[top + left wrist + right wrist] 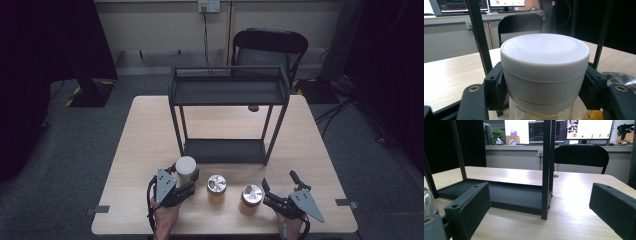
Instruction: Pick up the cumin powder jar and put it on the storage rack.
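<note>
The left gripper (184, 181) has its fingers (496, 87) clamped on either side of the white-lidded jar (544, 72), just under the lid; the jar stands on the table (145, 145) between them, directly in front of the black two-tier shelf (227, 92); the step in hand looks like the grasp, made but not yet lifted. The right gripper (280, 187) rests with its fingers (467, 207) spread wide and nothing between them, beside a silver-lidded jar (251, 198); another silver-lidded jar (216, 188) sits between the two grippers. Next, probably, a straight lift and a carry forward onto a shelf tier, clear of the posts.
</note>
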### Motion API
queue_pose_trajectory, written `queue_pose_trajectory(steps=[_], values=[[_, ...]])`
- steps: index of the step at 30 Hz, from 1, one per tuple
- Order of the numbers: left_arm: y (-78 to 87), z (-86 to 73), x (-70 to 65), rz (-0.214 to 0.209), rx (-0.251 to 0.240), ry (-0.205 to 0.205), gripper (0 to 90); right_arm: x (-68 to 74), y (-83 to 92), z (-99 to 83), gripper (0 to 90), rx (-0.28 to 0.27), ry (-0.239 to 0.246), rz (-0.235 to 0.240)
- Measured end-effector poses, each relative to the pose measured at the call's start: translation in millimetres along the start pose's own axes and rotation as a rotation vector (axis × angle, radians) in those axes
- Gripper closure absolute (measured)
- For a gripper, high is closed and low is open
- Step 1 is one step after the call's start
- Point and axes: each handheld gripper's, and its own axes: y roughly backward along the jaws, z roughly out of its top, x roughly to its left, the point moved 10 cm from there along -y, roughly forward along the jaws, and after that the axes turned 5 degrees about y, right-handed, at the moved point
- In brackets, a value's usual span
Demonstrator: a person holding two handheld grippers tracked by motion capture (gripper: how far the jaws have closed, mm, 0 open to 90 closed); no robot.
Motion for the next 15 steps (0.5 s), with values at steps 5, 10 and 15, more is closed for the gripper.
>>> queue_pose_trajectory(steps=[5, 10, 15], values=[[0.4, 4.6, 2.2, 0.004, 0.002, -0.01, 34.1, 0.1, 0.0, 0.0, 2.6, 0.0, 0.0, -0.001], [-0.1, 8.0, 2.6, 0.002, 0.005, -0.011, 34.1, 0.2, 0.1, -0.1, 2.6, -0.001, 0.001, -0.001], [-2.6, 8.5, 1.5, -0.003, 0.01, -0.014, 34.1, 0.1, 0.1, -0.1, 2.6, -0.001, 0.001, -0.001]])
